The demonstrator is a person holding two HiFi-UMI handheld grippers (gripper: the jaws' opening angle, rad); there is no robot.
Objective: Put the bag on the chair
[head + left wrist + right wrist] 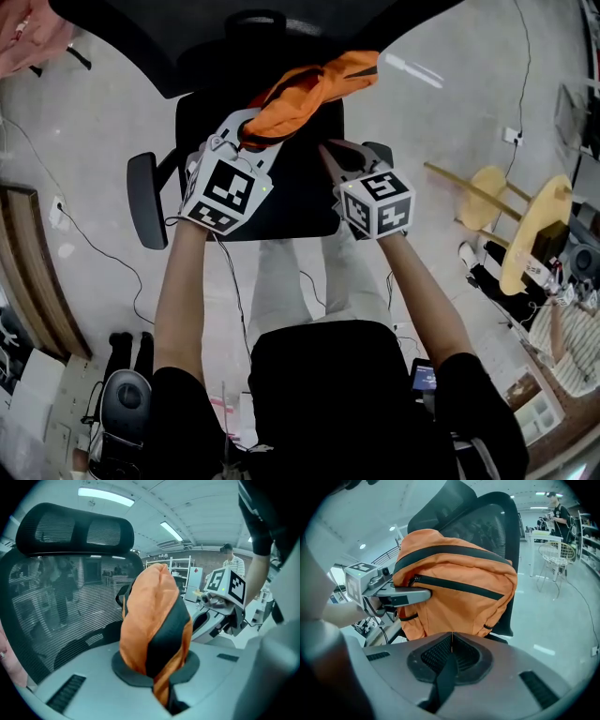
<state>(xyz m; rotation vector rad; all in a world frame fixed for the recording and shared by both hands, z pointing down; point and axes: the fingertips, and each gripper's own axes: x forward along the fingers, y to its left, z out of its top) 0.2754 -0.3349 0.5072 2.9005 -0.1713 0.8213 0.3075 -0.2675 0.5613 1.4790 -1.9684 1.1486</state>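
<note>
An orange bag [314, 89] with black trim hangs over the seat of a black office chair [291, 202], in front of its mesh backrest [56, 597]. My left gripper [246, 131] is shut on a bunched fold of the bag [150, 620], pinched at the jaw tips [157, 674]. My right gripper [325, 152] is shut on a black strap [445, 677] of the bag [459, 583], with the strap running back between its closed jaws [451, 644]. The bag's underside is hidden, so I cannot tell whether it touches the seat.
The chair's armrests [145, 197] flank the seat. A wooden stool [525, 225] lies to the right, and cables [103, 253] trail over the floor at the left. A person [558, 508] stands far back by a white wire chair [555, 555].
</note>
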